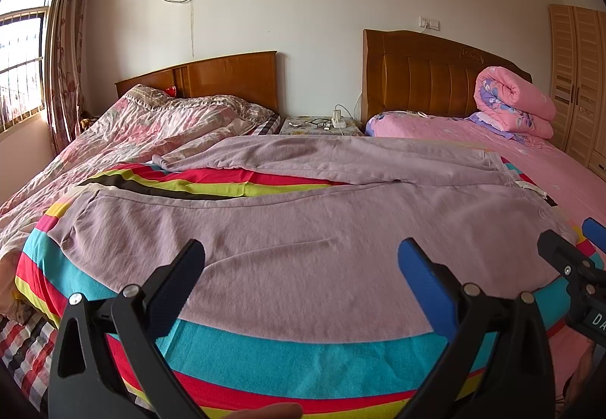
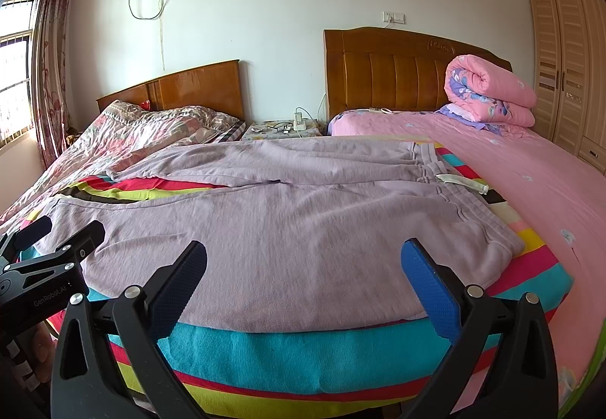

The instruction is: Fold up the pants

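Pants: I saw the lilac pants (image 1: 303, 248) spread flat on the striped blanket (image 1: 303, 354), waistband (image 2: 428, 158) toward the pink bed, legs running toward the floral bed. One leg lay nearest me, the other beyond it, with a wedge of stripes showing between them.

Progress: I judged that no fold had been made; both legs lay apart and full length. Everything was left to do: one leg over the other, then folding along the length.

Left gripper: my left gripper (image 1: 301, 267) hovered at the near edge of the pants with its fingers wide apart, holding nothing.

Right gripper: my right gripper (image 2: 303, 267) hovered likewise at the near edge of the pants, closer to the waistband, fingers spread and empty.

Drawstring: a pale drawstring end (image 2: 462, 182) lay loose beside the waistband, off the pants; I judged it might trail out of a fold.

Surroundings: beyond the pants stood a nightstand (image 1: 322, 125) with glasses and a charger, between two wooden headboards. A rolled pink quilt (image 1: 511, 101) sat well apart from the pants on the pink bed.

Obstruction: nothing lay on the pants; I judged the way clear.
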Tool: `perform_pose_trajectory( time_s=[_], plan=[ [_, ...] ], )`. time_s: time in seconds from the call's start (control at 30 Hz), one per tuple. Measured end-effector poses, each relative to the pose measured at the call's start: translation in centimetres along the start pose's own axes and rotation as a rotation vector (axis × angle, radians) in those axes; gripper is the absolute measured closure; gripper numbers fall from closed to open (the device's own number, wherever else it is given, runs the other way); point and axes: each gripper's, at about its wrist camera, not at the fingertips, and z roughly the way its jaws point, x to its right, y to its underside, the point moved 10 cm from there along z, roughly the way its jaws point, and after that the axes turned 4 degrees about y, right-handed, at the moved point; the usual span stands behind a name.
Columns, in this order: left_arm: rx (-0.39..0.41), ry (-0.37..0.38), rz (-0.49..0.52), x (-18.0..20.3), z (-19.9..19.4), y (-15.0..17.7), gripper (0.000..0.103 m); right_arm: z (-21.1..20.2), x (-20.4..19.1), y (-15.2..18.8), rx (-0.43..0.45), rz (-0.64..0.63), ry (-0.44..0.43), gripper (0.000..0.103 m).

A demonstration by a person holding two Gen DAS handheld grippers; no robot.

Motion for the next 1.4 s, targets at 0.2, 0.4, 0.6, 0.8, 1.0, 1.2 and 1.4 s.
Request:
perform_pose_trajectory(
  time_s=[0.2,0.4,0.6,0.8,1.0,1.2,1.4],
  plan=[
    [0.0,0.0,0.001,0.0,0.05,0.12,0.001,0.06,0.05,0.04,-0.001,0.001,0.0,0.004],
    [-0.002,0.0,-0.001,-0.01,0.02,0.0,0.001,-0.01,0.0,0.11,-0.005,0.002,-0.002,0.004],
    [-0.002,0.001,-0.001,-0.02,0.03,-0.01,0.001,0.26,0.12,0.27,-0.007,0.005,-0.003,0.004],
    [-0.004,0.001,-0.001,-0.2,0.14,0.27,0.001,0.36,0.09,0.38,-0.009,0.006,-0.004,0.004],
    [-0.006,0.001,0.0,-0.25,0.19,0.52,0.001,0.31,0.03,0.6,-0.011,0.007,-0.005,0.004],
    [-0.007,0.001,-0.001,-0.26,0.2,0.5,0.001,0.32,0.0,0.75,-0.012,0.008,-0.006,0.004],
    [-0.007,0.002,-0.001,-0.28,0.22,0.54,0.001,0.36,0.04,0.71,-0.014,0.009,-0.006,0.004]
  ],
)
